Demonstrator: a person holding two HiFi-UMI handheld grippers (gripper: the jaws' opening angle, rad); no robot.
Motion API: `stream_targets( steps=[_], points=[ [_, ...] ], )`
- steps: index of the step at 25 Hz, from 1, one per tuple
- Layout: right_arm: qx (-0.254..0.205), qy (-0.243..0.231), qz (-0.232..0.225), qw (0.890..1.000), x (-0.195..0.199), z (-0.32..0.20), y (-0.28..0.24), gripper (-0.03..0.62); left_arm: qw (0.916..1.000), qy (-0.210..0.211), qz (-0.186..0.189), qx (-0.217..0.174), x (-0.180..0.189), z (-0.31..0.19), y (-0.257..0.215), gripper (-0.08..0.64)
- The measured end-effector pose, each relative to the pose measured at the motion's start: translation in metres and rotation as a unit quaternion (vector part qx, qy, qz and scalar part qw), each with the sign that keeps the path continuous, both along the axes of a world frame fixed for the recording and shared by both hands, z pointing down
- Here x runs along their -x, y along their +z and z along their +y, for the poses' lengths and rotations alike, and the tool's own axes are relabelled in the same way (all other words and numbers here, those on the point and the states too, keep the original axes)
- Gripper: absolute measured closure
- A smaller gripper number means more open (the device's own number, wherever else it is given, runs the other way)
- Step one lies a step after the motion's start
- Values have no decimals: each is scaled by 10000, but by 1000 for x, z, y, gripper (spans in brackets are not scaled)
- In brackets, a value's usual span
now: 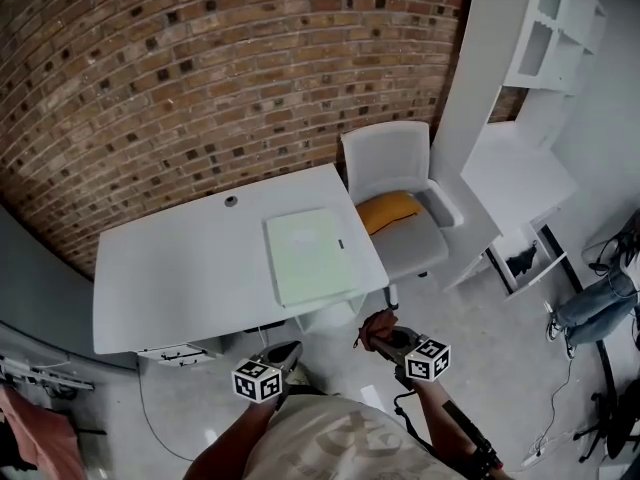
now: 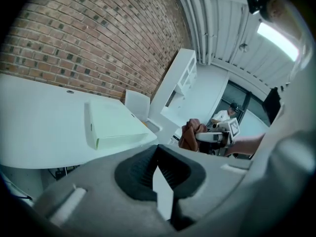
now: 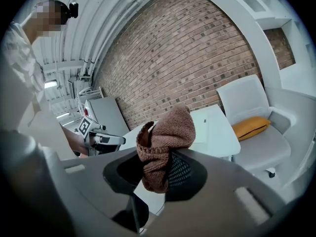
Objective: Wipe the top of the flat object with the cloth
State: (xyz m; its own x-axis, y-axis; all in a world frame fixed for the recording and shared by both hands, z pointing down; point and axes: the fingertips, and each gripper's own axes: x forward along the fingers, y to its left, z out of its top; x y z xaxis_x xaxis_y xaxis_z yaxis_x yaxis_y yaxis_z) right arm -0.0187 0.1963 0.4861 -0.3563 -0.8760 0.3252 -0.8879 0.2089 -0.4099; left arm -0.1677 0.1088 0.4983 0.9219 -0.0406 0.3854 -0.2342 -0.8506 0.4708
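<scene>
A pale green flat object lies on the right half of the white table; in the left gripper view the flat object shows its front edge. Both grippers hang below the table's near edge, over the floor and apart from it. My right gripper is shut on a bunched brown cloth; in its own view the cloth bulges up between the jaws of the right gripper. My left gripper is shut and holds nothing, its jaws together in the left gripper view.
A white chair with a yellow cushion stands at the table's right end. A white shelf unit rises at the right. A brick wall runs behind the table. A person's legs and cables lie on the floor at far right.
</scene>
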Motion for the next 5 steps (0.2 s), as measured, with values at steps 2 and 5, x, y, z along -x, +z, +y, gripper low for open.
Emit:
stream_targets(
  steps=[2, 5],
  points=[
    [-6, 9, -5, 10000, 2, 6, 0, 489, 10000, 47, -19, -11, -1, 9, 1, 558],
    [-2, 2, -16, 10000, 7, 18, 1, 489, 9999, 110, -40, -18, -2, 23, 2, 558]
  ],
)
